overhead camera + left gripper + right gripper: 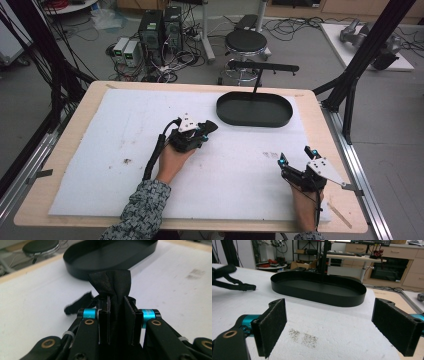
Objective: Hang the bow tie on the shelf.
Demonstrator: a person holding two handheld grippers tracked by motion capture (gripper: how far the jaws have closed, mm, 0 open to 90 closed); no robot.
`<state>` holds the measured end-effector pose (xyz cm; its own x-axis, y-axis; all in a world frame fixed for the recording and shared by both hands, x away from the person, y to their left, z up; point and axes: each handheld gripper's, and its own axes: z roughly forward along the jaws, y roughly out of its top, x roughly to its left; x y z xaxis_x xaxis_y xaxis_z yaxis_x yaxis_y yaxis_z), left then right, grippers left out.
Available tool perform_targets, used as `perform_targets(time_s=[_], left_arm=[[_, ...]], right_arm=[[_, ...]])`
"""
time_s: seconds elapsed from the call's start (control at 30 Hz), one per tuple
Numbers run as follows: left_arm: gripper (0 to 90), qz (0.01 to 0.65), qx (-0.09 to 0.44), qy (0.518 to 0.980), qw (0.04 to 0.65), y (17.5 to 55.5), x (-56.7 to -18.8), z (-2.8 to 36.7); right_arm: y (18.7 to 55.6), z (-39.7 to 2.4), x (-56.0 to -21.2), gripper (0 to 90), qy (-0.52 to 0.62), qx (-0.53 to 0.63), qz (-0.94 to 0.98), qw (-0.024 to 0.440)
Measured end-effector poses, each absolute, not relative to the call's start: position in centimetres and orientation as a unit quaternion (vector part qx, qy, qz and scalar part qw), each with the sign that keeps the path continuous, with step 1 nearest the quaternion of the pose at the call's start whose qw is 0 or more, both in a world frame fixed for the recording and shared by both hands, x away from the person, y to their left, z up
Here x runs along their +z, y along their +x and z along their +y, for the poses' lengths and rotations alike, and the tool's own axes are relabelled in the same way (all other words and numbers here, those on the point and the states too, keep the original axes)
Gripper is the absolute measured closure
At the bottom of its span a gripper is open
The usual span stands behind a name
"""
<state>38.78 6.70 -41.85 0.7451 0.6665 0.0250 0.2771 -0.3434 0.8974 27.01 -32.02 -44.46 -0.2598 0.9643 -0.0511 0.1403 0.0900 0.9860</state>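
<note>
2 tools: left tool (117,315) pinches crumpled black cloth (110,283); right tool (337,325) gapes, fuzzy pads (273,325) apart.

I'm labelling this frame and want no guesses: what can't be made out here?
- Black item in left gripper: its lower part hidden between the jaws, left gripper view.
- Same item, high view: too small to identify.
- Oval tray: far end cut off by top edge.

No text, label, brand or number can be read in any of the views. On the white sheet (115,150) that covers the table (60,145) there is a small grey printed patch (304,337), but it is too blurred to read.
</note>
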Motion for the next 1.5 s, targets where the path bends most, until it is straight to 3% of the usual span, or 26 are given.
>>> perform_targets(time_s=[0.37,1.5], left_arm=[[75.5,0.232,0.164,0.781,0.557,40.5,-38.2,7.4],[75.7,0.145,0.122,0.811,0.554,46.3,-33.2,3.4]], right_arm=[[27.0,-32.1,-44.5,11.8,0.448,0.502,0.616,0.410],[26.9,-32.0,-44.6,11.8,0.452,0.500,0.617,0.405]])
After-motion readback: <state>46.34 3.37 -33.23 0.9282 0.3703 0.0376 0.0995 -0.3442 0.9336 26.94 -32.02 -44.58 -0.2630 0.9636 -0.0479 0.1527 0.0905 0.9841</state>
